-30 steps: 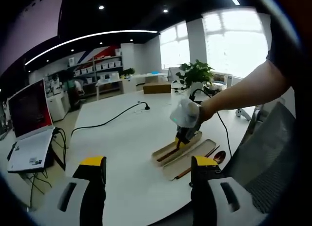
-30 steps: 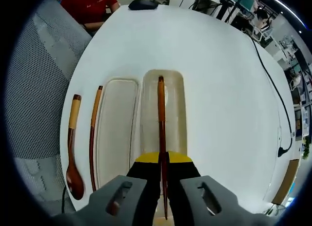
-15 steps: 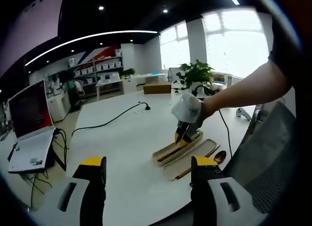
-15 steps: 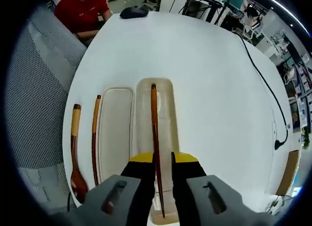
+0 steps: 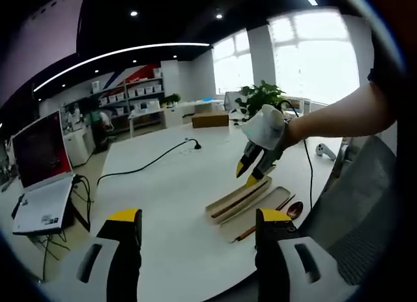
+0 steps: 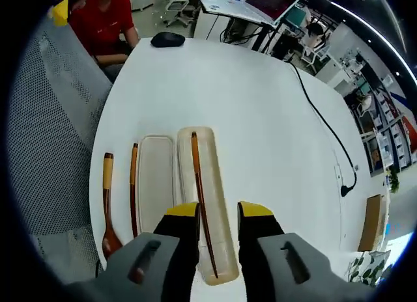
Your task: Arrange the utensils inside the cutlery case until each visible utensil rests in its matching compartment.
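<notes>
Chopstick (image 6: pixel 201 204) inside case (image 6: pixel 212 250), clear of edges.

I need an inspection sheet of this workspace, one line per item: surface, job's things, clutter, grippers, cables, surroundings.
Surface: white table, mostly bare.
Job's things: cutlery case open, with one chopstick lying lengthwise inside; case lid beside it, nothing in it; second chopstick and wooden spoon on the table beside the lid.
Clutter: black computer mouse at the far edge.
Grippers: right gripper open, above the case, holding nothing; left gripper open, holding nothing, away from the case.
Cables: black cable running across the table.
Surroundings: mesh chair, laptop, potted plant, person in a red shirt seated at the far end.
</notes>
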The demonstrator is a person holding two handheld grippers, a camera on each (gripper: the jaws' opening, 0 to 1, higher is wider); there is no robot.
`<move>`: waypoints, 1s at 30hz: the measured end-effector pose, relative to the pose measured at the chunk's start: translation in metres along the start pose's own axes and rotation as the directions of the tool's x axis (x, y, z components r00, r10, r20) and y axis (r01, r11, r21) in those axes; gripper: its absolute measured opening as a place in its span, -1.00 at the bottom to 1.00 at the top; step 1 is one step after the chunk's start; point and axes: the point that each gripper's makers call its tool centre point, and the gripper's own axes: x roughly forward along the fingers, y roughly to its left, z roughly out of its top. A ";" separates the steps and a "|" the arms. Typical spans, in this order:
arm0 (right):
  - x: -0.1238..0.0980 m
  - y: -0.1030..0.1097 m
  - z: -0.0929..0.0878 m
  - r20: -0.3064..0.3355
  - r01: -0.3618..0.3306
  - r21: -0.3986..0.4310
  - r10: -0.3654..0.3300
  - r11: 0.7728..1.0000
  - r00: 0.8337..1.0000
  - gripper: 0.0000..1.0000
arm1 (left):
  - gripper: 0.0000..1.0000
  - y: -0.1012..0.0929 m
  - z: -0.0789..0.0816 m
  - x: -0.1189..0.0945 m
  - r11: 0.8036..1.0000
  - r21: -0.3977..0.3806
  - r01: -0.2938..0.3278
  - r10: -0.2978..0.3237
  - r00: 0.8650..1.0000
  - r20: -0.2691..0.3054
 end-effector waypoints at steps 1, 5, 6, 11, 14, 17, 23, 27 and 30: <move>-0.001 0.001 -0.001 0.001 0.002 0.002 -0.002 1.000 1.000 -0.61 | 0.45 0.000 0.000 0.000 1.000 0.004 0.001 -0.001 1.000 0.001; -0.010 0.010 -0.014 -0.003 0.016 0.035 -0.015 0.999 1.000 -0.60 | 0.45 0.000 0.002 -0.001 1.000 0.015 -0.002 0.001 1.000 0.008; -0.013 0.013 -0.017 -0.004 0.020 0.049 -0.020 0.999 1.000 -0.60 | 0.45 -0.001 0.003 -0.001 1.000 0.018 -0.001 0.001 1.000 0.009; -0.026 0.034 -0.021 0.021 0.027 0.096 -0.029 0.995 0.999 -0.60 | 0.46 -0.011 -0.003 0.003 0.998 0.043 0.052 -0.051 0.998 -0.027; -0.030 0.046 -0.026 0.001 0.012 0.086 -0.012 0.996 1.000 -0.62 | 0.47 -0.011 -0.001 0.003 0.998 0.035 0.048 -0.047 0.999 -0.016; -0.034 0.050 -0.026 -0.001 0.011 0.066 -0.011 0.998 1.000 -0.66 | 0.51 -0.015 -0.003 0.004 0.997 0.031 0.064 -0.063 0.998 -0.030; -0.035 0.057 -0.024 0.025 -0.001 0.106 -0.001 0.994 1.000 -0.63 | 0.49 -0.016 0.002 0.002 0.998 0.044 0.045 -0.045 0.999 -0.011; -0.030 0.064 -0.027 0.050 -0.029 0.137 0.022 0.990 0.998 -0.62 | 0.48 -0.018 0.004 0.002 0.997 0.059 0.044 -0.043 0.999 -0.008; -0.026 0.071 -0.030 0.067 -0.059 0.132 0.051 0.989 0.996 -0.60 | 0.49 -0.026 0.003 0.005 0.997 0.052 0.064 -0.063 0.998 -0.026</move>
